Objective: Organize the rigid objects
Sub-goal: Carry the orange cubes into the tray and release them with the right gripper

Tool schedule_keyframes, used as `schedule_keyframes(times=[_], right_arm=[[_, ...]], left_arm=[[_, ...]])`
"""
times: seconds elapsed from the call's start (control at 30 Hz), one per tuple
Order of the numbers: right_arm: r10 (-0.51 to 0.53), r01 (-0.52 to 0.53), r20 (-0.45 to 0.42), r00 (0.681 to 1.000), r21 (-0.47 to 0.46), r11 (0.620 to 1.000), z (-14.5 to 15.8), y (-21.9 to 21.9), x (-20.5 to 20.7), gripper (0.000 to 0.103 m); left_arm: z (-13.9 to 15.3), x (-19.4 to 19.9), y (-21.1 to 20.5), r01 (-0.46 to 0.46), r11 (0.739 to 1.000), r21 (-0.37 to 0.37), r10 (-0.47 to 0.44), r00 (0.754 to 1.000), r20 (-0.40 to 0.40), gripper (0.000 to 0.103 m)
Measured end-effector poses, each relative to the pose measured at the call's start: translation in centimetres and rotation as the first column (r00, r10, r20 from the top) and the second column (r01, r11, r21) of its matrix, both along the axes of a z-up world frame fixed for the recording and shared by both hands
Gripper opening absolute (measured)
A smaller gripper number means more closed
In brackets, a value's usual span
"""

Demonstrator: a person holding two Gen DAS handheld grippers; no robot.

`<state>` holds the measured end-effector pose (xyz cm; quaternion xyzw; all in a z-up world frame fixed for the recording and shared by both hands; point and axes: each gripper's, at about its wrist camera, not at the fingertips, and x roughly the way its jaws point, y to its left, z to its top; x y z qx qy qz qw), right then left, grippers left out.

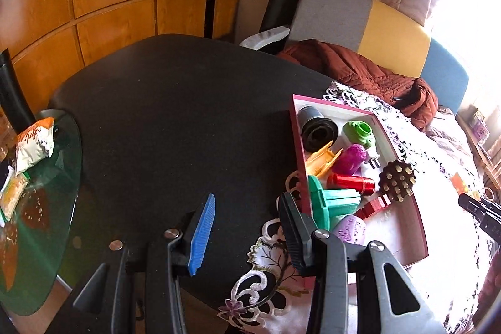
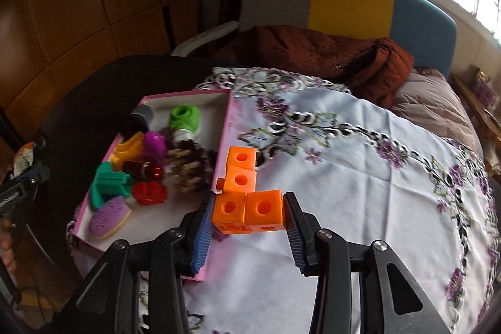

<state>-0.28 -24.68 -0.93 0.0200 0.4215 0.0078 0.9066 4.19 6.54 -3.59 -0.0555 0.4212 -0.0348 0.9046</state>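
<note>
Left to right: my left gripper stood part open and empty over the dark table, beside the pink tray of sorted pieces. My right gripper was clamped on the orange cube block, held just right of the tray's wall. Step in hand: carrying. Next, I judged, it needed moving left over the wall and releasing on bare tray floor.

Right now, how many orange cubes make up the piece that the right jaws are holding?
4 visible: two side by side between the jaws, left one and right one, then two stacked away from the left one, nearer and farther. More may be hidden underneath.
</note>
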Motion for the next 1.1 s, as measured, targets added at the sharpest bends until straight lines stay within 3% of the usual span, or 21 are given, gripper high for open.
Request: schedule_keyframes(times=[0.2,0.47,0.6,0.9,1.1], right_arm=[[0.126,-0.125,-0.024,0.992,0.031,0.992,-1.1,5.9,1.3,0.043],[0.248,-0.246,-0.183,0.951,0.038,0.969,-6.4,10.6,2.0,0.043],[0.230,-0.232,-0.220,0.948,0.019,0.973,-8.4,10.7,2.2,0.043],[0.207,-0.203,-0.194,0.959,0.037,0.978,-8.3,10.4,1.3,0.044],[0.185,-0.178,-0.191,0.964,0.052,0.983,-8.3,10.0,1.4,0.053]], left_arm=[[-0.5,0.0,0.7,-0.017,1.000,0.002,0.017,1.000,-0.009,0.042],[-1.0,0.1,1.0,-0.019,1.000,0.000,0.019,1.000,-0.019,0.042],[-1.3,0.0,0.6,-0.005,1.000,0.003,0.005,1.000,-0.027,0.042],[-1.2,-0.3,-0.4,0.021,1.000,0.011,-0.021,1.000,-0.019,0.042],[-0.7,-0.8,-0.7,0.028,0.999,0.021,-0.028,1.000,-0.003,0.042]])
